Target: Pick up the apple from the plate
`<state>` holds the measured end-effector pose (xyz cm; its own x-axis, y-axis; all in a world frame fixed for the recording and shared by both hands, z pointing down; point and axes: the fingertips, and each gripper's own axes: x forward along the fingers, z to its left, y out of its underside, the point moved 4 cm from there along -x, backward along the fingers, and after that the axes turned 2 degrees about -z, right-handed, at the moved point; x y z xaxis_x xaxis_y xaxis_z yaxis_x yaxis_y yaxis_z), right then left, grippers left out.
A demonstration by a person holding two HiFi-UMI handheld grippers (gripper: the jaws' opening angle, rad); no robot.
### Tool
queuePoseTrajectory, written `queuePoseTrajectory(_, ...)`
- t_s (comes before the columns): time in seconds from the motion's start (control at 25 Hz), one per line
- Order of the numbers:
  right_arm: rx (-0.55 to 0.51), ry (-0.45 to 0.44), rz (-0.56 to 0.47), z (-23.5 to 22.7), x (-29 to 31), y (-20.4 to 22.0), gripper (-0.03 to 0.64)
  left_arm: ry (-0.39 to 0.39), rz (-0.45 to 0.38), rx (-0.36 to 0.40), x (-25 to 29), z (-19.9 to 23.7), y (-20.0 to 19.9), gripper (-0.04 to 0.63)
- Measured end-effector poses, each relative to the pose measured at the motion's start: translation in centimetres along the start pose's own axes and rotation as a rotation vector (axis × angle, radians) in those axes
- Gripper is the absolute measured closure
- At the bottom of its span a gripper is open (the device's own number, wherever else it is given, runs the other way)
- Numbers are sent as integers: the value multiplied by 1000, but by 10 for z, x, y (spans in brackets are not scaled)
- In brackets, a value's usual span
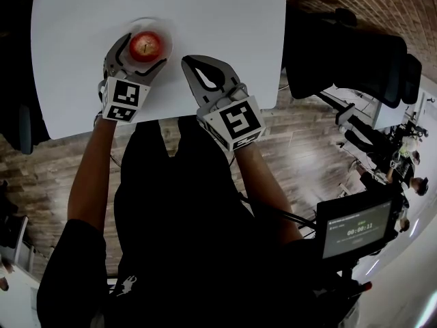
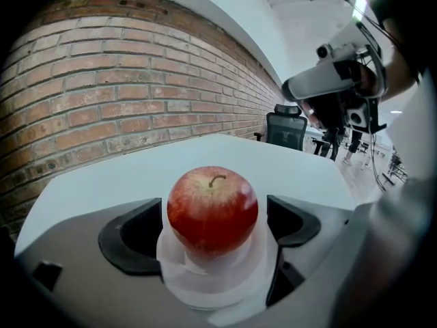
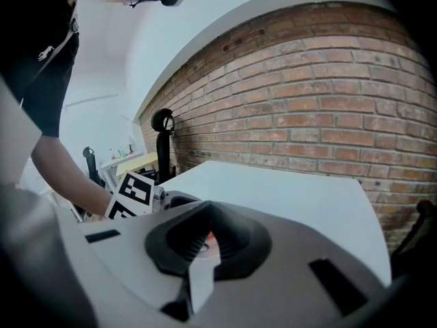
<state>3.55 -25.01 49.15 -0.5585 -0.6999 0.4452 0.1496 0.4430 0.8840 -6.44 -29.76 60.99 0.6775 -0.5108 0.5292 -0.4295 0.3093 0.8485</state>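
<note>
A red apple (image 1: 145, 46) sits on a small clear plate (image 1: 166, 35) near the front edge of the white table (image 1: 218, 12). My left gripper (image 1: 136, 55) is open, with one jaw on each side of the apple. In the left gripper view the apple (image 2: 213, 210) stands stem-up on the plate (image 2: 212, 282), and narrow gaps show between it and both jaws. My right gripper (image 1: 187, 63) rests just right of the plate, shut and holding nothing. In the right gripper view (image 3: 205, 210) a sliver of red shows through the loop of its jaws.
The table's front edge (image 1: 171, 118) runs just behind both grippers. A black office chair (image 1: 355, 53) stands to the right of the table. A small screen (image 1: 356, 228) hangs at the person's right side. A brick wall (image 2: 102, 94) rises beyond the table.
</note>
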Motion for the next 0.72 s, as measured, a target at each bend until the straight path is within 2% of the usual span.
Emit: queuePoseTrajectory(0.72,15,7,-5,-2,-1,-1,614,1,14,35,8,2,-2,131)
